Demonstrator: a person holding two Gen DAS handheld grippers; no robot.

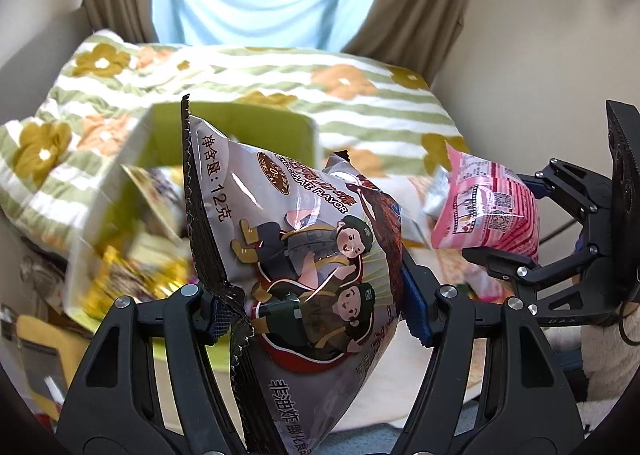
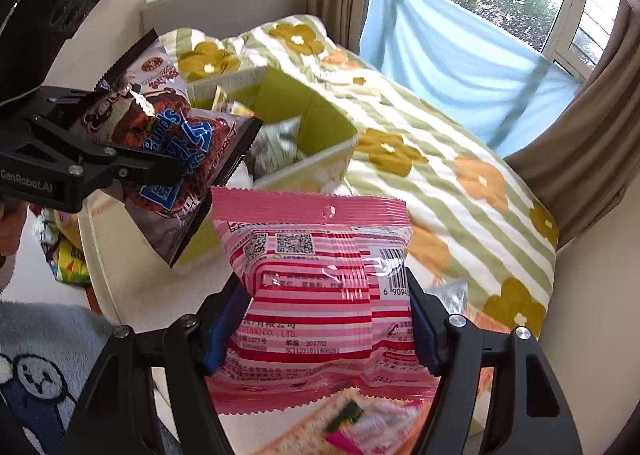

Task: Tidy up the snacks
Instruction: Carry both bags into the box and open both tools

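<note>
Bedroom, floral striped quilt point(image 2: 460, 191): snacks lifted toward green fabric storage box point(image 2: 304, 111).
Left gripper point(image 1: 320, 315) clamps the grey cartoon-printed chocolate snack bag point(image 1: 304, 239), right gripper point(image 2: 320, 331) the pink striped plastic packet point(image 2: 320, 275); slick, puffy film could slip free.

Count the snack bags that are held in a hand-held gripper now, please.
2. The grey chocolate-flavour bag is in the left hand-held gripper; the pink striped bag is in the right hand-held gripper. More snacks lie in the green box, partly hidden.

Two black two-finger grippers: left gripper point(image 1: 320, 311) and right gripper point(image 2: 320, 335). One grey chocolate-flavour snack bag point(image 1: 304, 239). One pink striped snack bag point(image 2: 320, 295). One green open-topped cardboard box point(image 2: 304, 111); the snack packets inside it are too blurred to count. One floral striped quilt point(image 2: 460, 183).
</note>
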